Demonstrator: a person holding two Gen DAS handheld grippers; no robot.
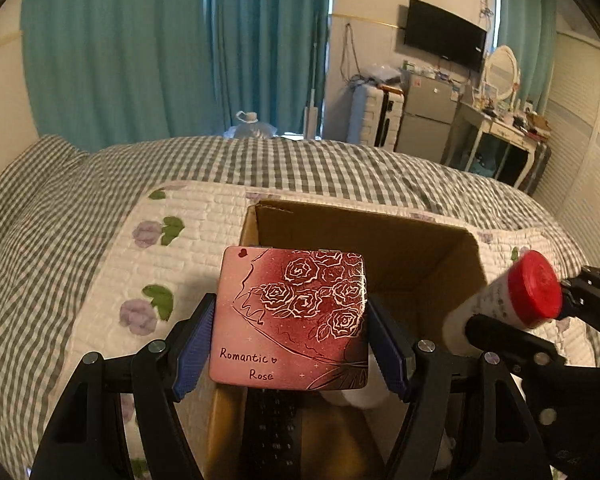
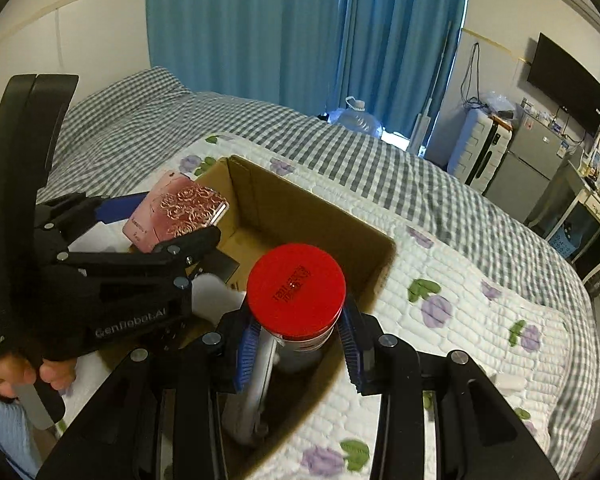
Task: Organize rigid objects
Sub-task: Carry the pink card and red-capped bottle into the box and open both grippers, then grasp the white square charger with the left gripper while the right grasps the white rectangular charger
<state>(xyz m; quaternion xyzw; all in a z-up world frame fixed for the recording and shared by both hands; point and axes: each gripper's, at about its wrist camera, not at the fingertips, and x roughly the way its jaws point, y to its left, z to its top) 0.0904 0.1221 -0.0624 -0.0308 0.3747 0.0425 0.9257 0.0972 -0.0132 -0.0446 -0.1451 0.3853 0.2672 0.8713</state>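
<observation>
My left gripper (image 1: pixel 290 322) is shut on a flat pink-red tin (image 1: pixel 292 316) printed with roses and "Romantic Rose". It holds the tin over the near left part of an open cardboard box (image 1: pixel 380 236). In the right wrist view the same tin (image 2: pixel 176 216) hangs above the box's left wall (image 2: pixel 300 208), held by the left gripper (image 2: pixel 168 220). My right gripper (image 2: pixel 298 322) is shut on a white bottle with a red cap (image 2: pixel 296 284), over the box's near side. The bottle (image 1: pixel 534 288) shows at the right edge of the left view.
The box sits on a white floral quilt (image 2: pixel 460 300) over a grey checked bedspread (image 1: pixel 60 220). Inside lie a dark keyboard-like item (image 1: pixel 272 420) and white things. A small white object (image 2: pixel 508 382) lies on the quilt. A water jug, suitcase, fridge and dressing table stand beyond the bed.
</observation>
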